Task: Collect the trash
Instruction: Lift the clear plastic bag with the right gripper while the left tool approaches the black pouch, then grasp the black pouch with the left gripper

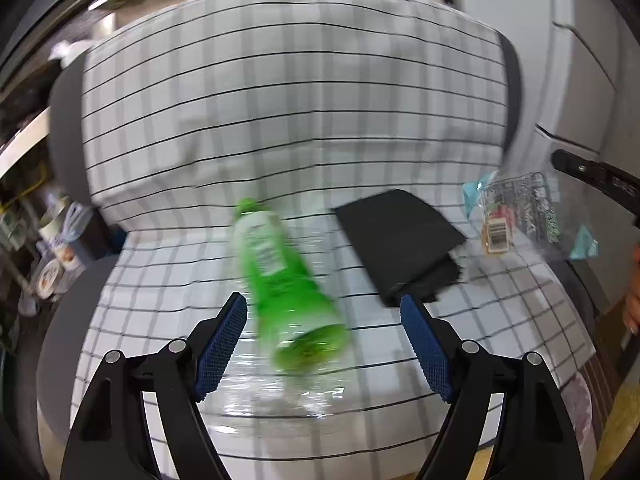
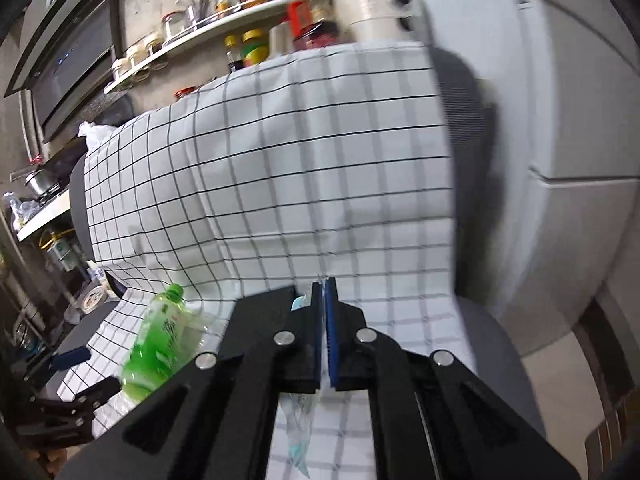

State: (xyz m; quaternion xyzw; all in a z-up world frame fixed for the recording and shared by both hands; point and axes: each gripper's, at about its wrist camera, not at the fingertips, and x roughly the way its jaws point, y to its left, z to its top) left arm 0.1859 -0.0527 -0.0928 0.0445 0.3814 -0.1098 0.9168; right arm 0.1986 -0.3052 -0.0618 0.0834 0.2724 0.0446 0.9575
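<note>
A green plastic bottle lies on the checked cloth that covers a chair seat and back. Its base sits between the wide-apart blue pads of my left gripper, which is open and does not touch it. My right gripper is shut on a clear plastic wrapper with teal ends, which hangs below its jaws. In the left wrist view that wrapper hangs at the right, off one black finger. The bottle also shows low left in the right wrist view.
A folded black cloth lies on the seat right of the bottle. Behind the chair are a shelf of jars, a white appliance and a pale fridge. Clutter fills the floor at the left.
</note>
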